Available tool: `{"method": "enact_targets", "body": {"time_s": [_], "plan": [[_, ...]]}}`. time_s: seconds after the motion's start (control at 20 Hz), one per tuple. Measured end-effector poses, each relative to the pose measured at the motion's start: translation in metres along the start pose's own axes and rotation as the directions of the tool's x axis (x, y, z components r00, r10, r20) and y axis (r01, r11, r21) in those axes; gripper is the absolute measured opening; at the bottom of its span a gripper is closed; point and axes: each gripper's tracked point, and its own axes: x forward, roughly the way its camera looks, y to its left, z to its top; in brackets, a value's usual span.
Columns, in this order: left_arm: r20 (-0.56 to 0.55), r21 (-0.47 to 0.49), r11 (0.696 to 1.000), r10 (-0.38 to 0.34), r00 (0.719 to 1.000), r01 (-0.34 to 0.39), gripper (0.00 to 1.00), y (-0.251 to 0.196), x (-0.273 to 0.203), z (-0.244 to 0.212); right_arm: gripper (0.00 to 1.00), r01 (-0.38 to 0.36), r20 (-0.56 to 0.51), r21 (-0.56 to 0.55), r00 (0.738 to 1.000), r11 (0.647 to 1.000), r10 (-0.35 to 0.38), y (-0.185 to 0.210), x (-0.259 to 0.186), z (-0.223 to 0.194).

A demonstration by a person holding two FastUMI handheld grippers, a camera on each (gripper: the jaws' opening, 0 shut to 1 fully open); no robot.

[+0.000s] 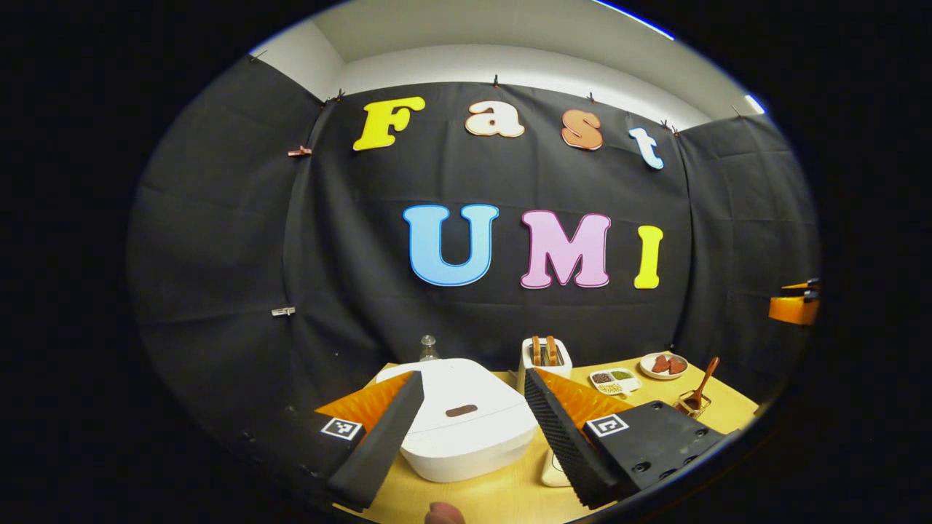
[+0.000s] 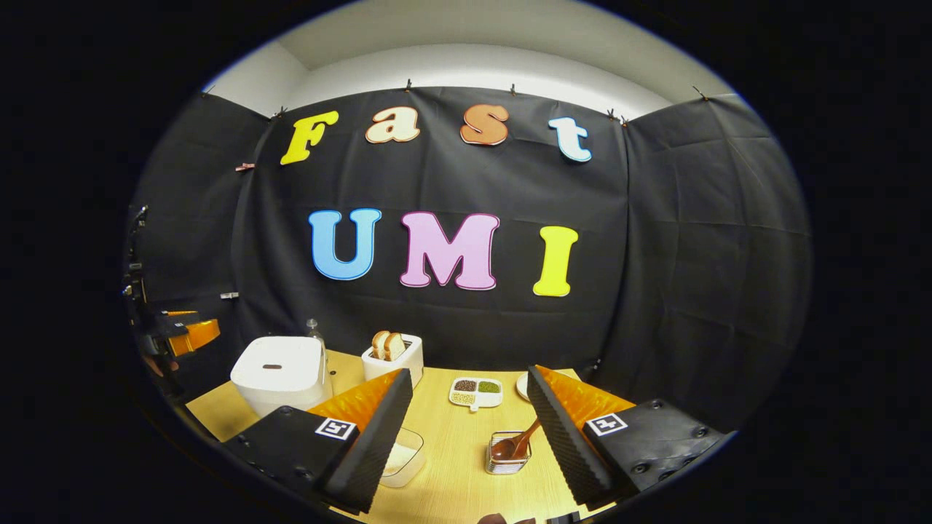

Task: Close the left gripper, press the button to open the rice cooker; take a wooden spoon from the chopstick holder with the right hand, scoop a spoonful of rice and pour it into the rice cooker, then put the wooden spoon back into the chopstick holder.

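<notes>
The white rice cooker [image 1: 466, 437] stands lid down right ahead of my left gripper [image 1: 473, 375], with its dark oval button [image 1: 461, 411] between the open fingers; nothing is held. In the right gripper view the rice cooker [image 2: 280, 371] is at the far left, with the left gripper [image 2: 178, 331] beside it. My right gripper [image 2: 470, 372] is open and empty above the table. Just below its right finger a wooden spoon [image 2: 517, 442] leans in the wire chopstick holder [image 2: 508, 460]. A clear box of rice [image 2: 402, 455] lies partly behind the left finger.
On the yellow table [image 2: 459, 466] stand a toaster with bread [image 2: 393, 353], a divided dish of beans [image 2: 476, 391], a small plate [image 1: 663, 364] and a glass bottle [image 1: 429, 348]. The spoon and holder [image 1: 697, 397] sit at the far right in the left gripper view.
</notes>
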Motion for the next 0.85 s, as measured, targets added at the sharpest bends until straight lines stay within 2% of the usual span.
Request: {"method": "enact_targets", "body": {"time_s": [0.2,0.55,0.85], "plan": [[0.032,-0.043,0.999,0.000,0.999,0.001,0.96,0.007,-0.026,0.020,0.99,0.012,0.034,-0.017,0.999,1.000,-0.011,0.005,-0.003,0.012],[0.078,-0.003,1.000,0.022,0.997,-0.022,0.95,0.028,-0.068,0.041,0.99,0.032,0.099,-0.051,0.995,0.998,-0.027,0.014,-0.012,0.037],[0.121,-0.005,1.000,-0.012,0.993,0.013,0.95,0.016,-0.085,0.062,0.98,0.075,0.122,-0.094,0.991,0.993,-0.063,0.011,-0.025,0.043]]}}
